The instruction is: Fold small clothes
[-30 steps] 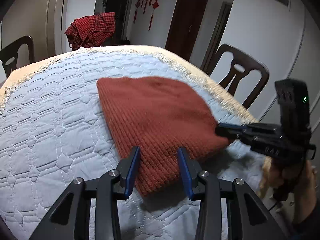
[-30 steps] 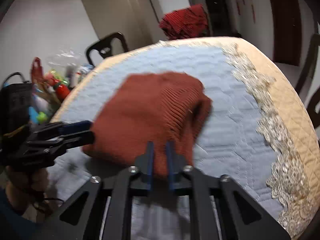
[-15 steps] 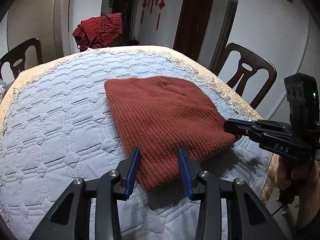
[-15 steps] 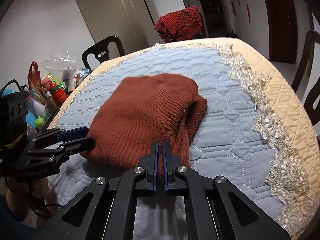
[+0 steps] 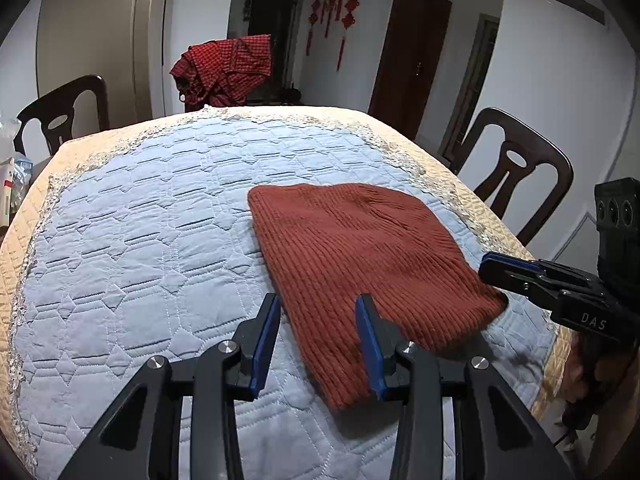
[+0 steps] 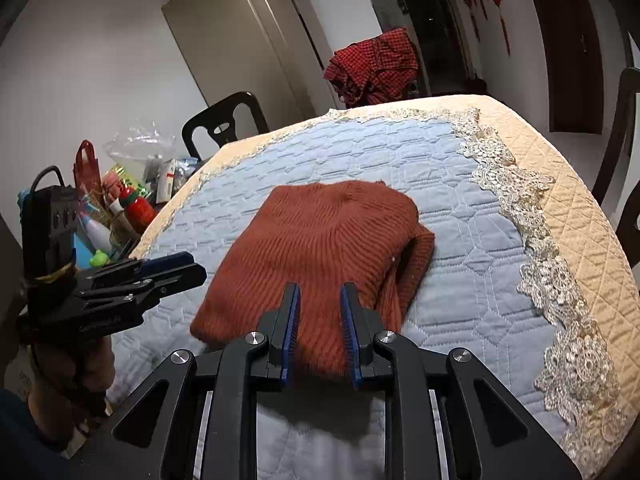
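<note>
Near the table's [image 5: 120, 208] front edge, toward its right side, lies the folded rust knit garment [image 5: 360, 256]. Left gripper [image 5: 318, 336] hovers with jaws spread, pinching nothing. Right gripper [image 6: 319, 320] jaws have just been opening, the cloth's edge loose between them.

A rust-red ribbed knit hat [image 5: 360, 256] lies flat on a pale blue quilted cover, folded over on itself into a rough rectangle with a rounded far end. Seen along the left fingers [image 5: 266, 340], its near corner sits just ahead of and between them, with most of the knit stretching away past the right-hand finger. Seen along the right fingers [image 6: 289, 320], the hat [image 6: 320, 248] lies straight ahead, its near edge between the two tips, and a doubled layer shows as an open fold along its right side.
</note>
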{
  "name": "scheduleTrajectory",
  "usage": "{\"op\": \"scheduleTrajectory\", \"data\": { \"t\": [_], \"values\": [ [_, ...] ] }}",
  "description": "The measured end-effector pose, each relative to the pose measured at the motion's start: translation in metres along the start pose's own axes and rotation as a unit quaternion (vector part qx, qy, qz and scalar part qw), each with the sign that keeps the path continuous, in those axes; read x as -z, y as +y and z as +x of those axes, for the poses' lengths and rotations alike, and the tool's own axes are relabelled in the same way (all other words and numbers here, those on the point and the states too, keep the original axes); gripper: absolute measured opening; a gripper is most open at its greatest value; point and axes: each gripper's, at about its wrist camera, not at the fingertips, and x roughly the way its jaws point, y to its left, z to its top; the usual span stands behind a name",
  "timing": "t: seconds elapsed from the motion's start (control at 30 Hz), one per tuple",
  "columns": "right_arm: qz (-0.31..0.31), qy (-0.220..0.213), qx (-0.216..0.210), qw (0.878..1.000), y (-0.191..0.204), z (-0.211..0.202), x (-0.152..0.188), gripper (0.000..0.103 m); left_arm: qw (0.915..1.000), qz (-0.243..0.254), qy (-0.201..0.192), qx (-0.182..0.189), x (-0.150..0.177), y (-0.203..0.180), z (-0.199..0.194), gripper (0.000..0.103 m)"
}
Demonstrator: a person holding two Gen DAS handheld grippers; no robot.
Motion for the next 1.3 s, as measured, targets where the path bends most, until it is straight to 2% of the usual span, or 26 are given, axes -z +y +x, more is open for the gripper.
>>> {"op": "scheduleTrajectory", "data": {
  "t": [0.2,0.3,0.57,0.6,0.63,0.67,0.73,0.8,0.97,1.3],
  "values": [
    [0.018,0.012,-0.009,1.0,-0.011,0.015,-0.001,0.021,0.9998,-0.012,0.014,0.003,-0.001,0.005,0.014,0.042],
    [0.032,0.031,0.004,0.999,-0.021,0.028,0.003,0.017,0.9996,-0.014,0.024,0.006,0.002,0.005,0.023,0.042],
    [0.062,0.019,-0.008,0.998,-0.034,0.014,-0.002,0.017,0.9988,-0.038,0.021,0.022,-0.002,0.018,0.022,0.042],
    [0.069,0.017,-0.009,0.997,-0.037,0.012,-0.003,0.018,0.9985,-0.045,0.02,0.024,-0.003,0.022,0.021,0.044],
    [0.075,0.015,-0.01,0.997,-0.039,0.01,-0.004,0.023,0.9979,-0.055,0.019,0.028,-0.003,0.026,0.022,0.046],
    [0.083,0.014,-0.013,0.996,-0.041,0.009,-0.005,0.035,0.9973,-0.063,0.02,0.033,-0.003,0.029,0.024,0.05],
    [0.103,0.014,-0.033,0.994,-0.048,0.011,-0.006,0.054,0.9954,-0.078,0.031,0.047,-0.003,0.033,0.032,0.05],
    [0.12,0.029,-0.05,0.991,-0.054,0.02,-0.005,0.055,0.9928,-0.093,0.039,0.065,-0.001,0.038,0.04,0.054],
    [0.147,0.071,-0.049,0.985,-0.065,0.043,0.0,0.055,0.988,-0.112,0.052,0.093,0.001,0.04,0.051,0.056],
    [0.153,0.066,-0.072,0.983,-0.069,0.05,-0.002,0.055,0.981,-0.133,0.059,0.128,0.002,0.041,0.065,0.062]
  ]
}}
